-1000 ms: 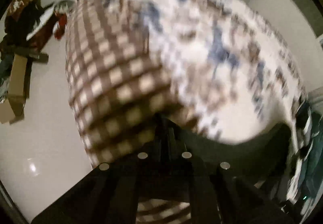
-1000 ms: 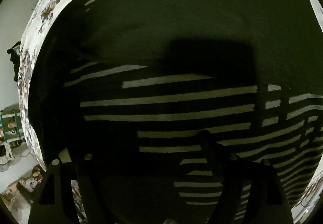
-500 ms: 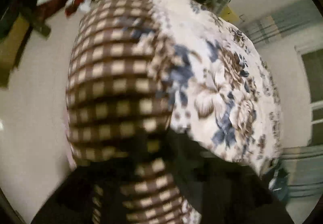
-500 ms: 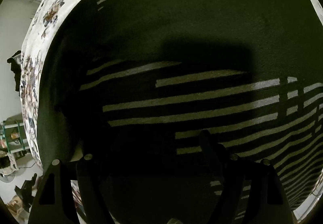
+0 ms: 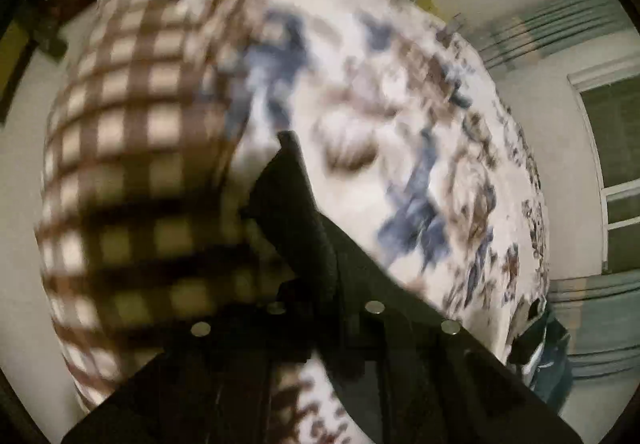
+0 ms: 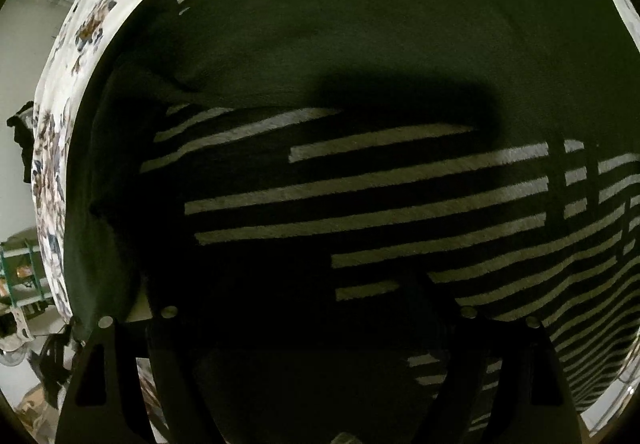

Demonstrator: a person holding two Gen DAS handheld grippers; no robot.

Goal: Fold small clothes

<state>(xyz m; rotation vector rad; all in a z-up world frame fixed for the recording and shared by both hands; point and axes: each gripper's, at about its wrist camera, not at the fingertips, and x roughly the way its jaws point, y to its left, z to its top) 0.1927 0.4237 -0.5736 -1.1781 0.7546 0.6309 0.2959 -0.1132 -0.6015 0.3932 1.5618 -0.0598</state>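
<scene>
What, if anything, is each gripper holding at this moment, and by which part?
The left gripper pinches a corner of dark cloth. Whether the right gripper grips the striped garment cannot be told.

One dark striped garment (image 6: pixel 360 44), two grippers (image 6: pixel 320 384)

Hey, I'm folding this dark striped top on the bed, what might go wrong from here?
1. The left gripper pinches only a dark corner of cloth, which may slip free.
2. The top has a crease at its left side; folding now may set it in.
3. The right gripper is lost in shadow, so its grip can't be checked.
</scene>
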